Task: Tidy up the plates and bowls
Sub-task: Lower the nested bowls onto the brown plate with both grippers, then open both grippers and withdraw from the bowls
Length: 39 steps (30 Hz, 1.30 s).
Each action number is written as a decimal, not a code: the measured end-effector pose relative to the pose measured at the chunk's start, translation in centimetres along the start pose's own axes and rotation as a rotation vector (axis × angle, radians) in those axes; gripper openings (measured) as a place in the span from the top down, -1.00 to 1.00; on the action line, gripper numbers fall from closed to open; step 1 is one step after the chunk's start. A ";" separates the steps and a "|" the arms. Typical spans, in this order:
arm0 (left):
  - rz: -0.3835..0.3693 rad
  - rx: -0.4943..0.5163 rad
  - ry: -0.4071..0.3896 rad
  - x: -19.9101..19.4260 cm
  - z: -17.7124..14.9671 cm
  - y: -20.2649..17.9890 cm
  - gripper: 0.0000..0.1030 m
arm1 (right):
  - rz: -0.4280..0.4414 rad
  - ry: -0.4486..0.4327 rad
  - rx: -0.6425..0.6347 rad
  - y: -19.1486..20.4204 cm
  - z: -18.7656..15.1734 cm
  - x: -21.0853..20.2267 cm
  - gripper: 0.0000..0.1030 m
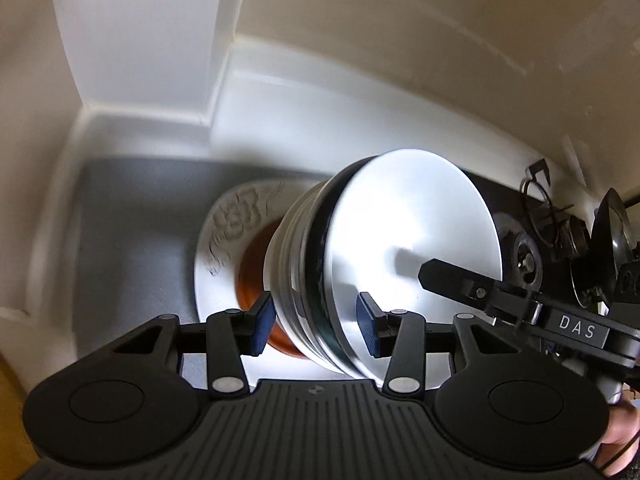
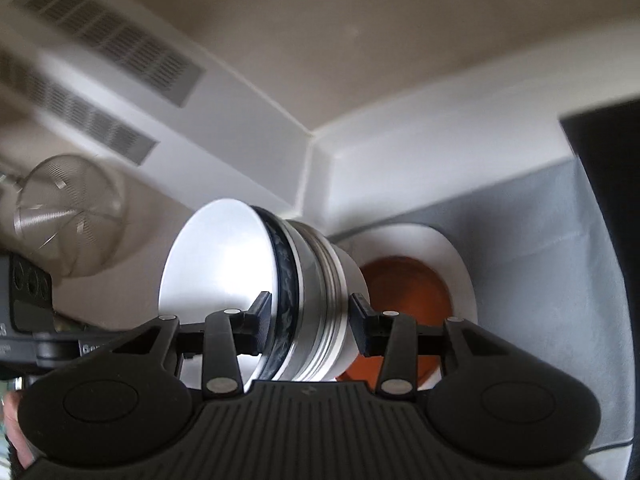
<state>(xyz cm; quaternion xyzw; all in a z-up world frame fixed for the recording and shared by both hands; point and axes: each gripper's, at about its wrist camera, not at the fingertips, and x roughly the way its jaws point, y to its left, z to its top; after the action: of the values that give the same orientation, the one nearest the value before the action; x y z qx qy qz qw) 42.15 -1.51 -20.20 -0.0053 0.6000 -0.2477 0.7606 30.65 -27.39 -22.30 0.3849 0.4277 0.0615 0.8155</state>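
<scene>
Both the left tool [image 1: 316,326] and right tool [image 2: 308,326] clamp a tilted stack of nested white bowls [image 1: 384,264] above the orange-centred plate [image 1: 224,240] near the grey-lined shelf's [image 1: 132,232] back corner.

Soft daylight, motion blur (worst at edges), fisheye bending

Cream-beige painted walls [image 1: 400,40] are meeting in a corner, edged by glossy white trim [image 1: 160,112] that is catching soft light. A flat grey textured mat [image 1: 132,240] is lying along the base of that trim. In the right wrist view, two white slatted ventilation grilles [image 2: 112,36] are sitting one beside the other on the pale surface, blurred. A black panel [image 2: 608,152] is showing at the right edge there.
</scene>
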 end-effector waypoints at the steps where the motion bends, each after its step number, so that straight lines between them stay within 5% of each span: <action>1: -0.001 -0.002 0.009 0.8 0.0 0.1 0.09 | -0.012 0.012 -0.008 -0.4 -0.1 0.5 0.09; 14: -0.010 -0.057 0.064 7.8 -0.1 2.0 0.10 | -0.083 0.053 0.028 -4.1 -1.5 4.5 0.09; 28: -0.056 -0.064 0.048 8.7 -0.6 3.5 0.12 | -0.114 0.055 -0.033 -4.1 -1.8 6.3 0.08; 30: -0.070 -0.074 0.021 8.2 -1.1 3.8 0.13 | -0.148 0.037 -0.083 -3.4 -2.1 6.2 0.05; 34: 0.007 -0.080 -0.121 5.2 -2.7 3.4 -0.20 | -0.288 -0.044 -0.128 -1.4 -3.6 4.5 -0.54; 39: 0.142 0.002 -0.298 -0.8 -6.1 0.5 -0.53 | -0.389 -0.122 -0.188 1.5 -6.7 0.9 -0.71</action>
<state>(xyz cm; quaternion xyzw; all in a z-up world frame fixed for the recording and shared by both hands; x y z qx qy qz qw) 36.65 1.00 -21.34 0.0011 0.4790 -0.1903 0.8569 26.55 -22.09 -24.13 0.2203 0.4364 -0.0808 0.8686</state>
